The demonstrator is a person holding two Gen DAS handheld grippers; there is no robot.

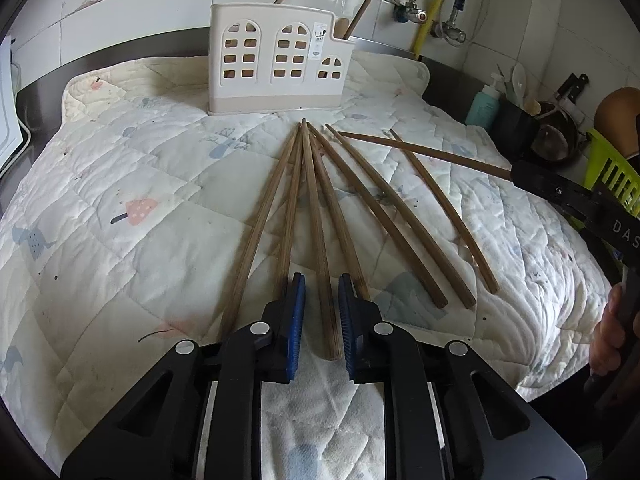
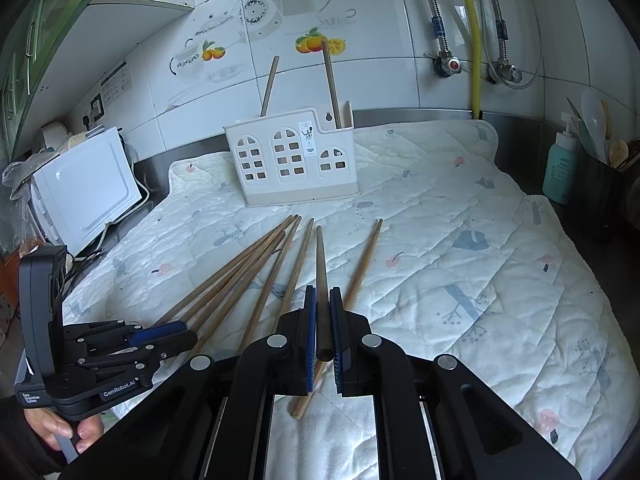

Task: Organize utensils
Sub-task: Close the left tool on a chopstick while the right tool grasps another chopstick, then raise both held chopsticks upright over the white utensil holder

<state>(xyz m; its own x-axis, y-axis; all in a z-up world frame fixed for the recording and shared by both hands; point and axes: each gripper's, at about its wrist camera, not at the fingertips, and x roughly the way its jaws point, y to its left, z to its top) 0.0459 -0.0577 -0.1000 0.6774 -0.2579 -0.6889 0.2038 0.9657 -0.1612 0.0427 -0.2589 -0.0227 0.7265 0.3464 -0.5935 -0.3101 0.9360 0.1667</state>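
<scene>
Several brown wooden chopsticks (image 1: 352,208) lie fanned out on a quilted white cloth (image 1: 140,160). My left gripper (image 1: 322,280) straddles the near end of one chopstick (image 1: 326,300); its blue pads stand a little apart from the wood on both sides, so it is open. In the right wrist view, my right gripper (image 2: 322,290) is shut on a darker chopstick (image 2: 321,256), held above the cloth. That same gripper (image 1: 518,172) shows at the right of the left wrist view. A white utensil holder (image 1: 280,60) with window cut-outs stands at the back, two chopsticks upright in it.
A white appliance (image 2: 88,188) sits left of the cloth. A teal bottle (image 2: 560,168), a dark pan (image 1: 556,136) and a green basket (image 1: 612,180) crowd the right side. Pipes and valves run down the tiled wall (image 2: 476,60). A hand (image 2: 64,428) grips the left gripper's handle.
</scene>
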